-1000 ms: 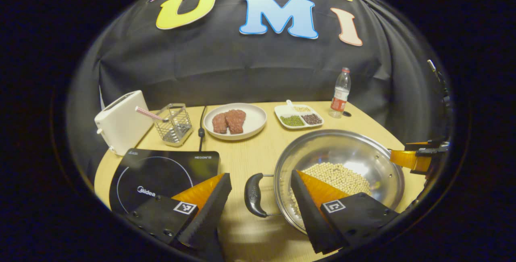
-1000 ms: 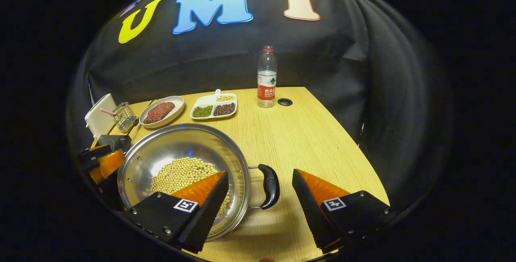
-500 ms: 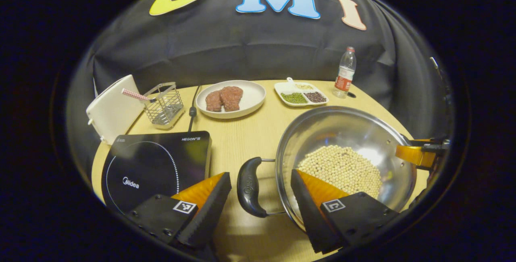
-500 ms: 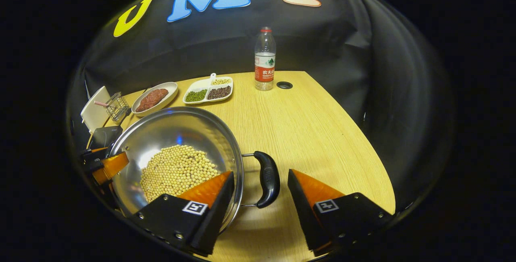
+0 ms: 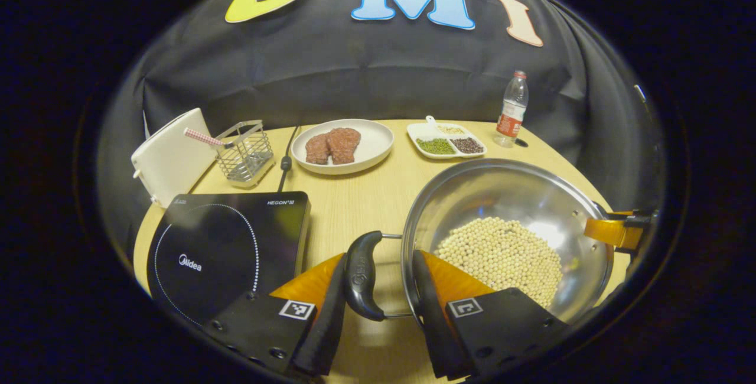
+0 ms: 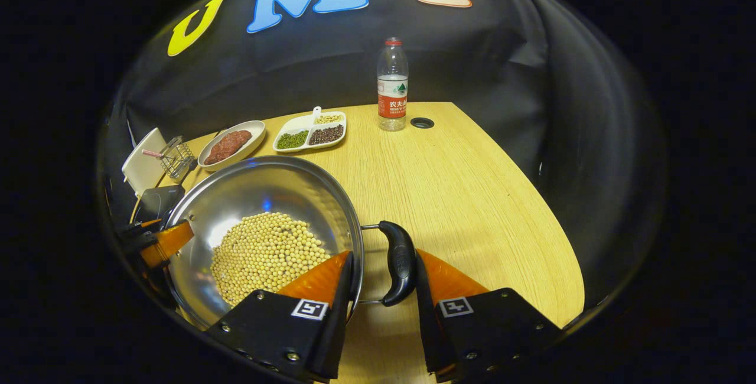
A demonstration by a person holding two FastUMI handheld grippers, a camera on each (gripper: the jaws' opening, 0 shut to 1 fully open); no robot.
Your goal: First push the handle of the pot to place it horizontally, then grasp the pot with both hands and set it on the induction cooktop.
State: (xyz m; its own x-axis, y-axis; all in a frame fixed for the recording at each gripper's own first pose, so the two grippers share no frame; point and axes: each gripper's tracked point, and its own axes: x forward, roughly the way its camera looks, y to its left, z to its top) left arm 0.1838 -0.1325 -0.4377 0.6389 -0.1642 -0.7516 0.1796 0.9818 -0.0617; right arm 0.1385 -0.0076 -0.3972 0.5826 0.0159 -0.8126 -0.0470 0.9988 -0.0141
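Half a second ago both tools stood wide open on either side of the pot's handles; both have since closed to a narrow gap. The left gripper (image 5: 379, 260) has one finger against the outer face of the black curved left handle (image 5: 361, 275) and the other at the rim of the round stainless-steel pot (image 5: 502, 195), pinching handle and rim together. The right gripper (image 6: 384, 257) clamps the black curved right handle (image 6: 400, 263) and the rim in the same way.

The pot, holding a heap of pale yellow soybeans (image 5: 502, 251), sits on the light wooden worktop (image 6: 472, 195) near its front edge, just beside the black glass induction cooktop (image 5: 224, 242) and off it. The cooktop lies at the worktop's front left corner and carries white brand lettering and a dotted ring. A clear plastic bottle (image 6: 392, 85) with a red-and-white label stands at the back edge.
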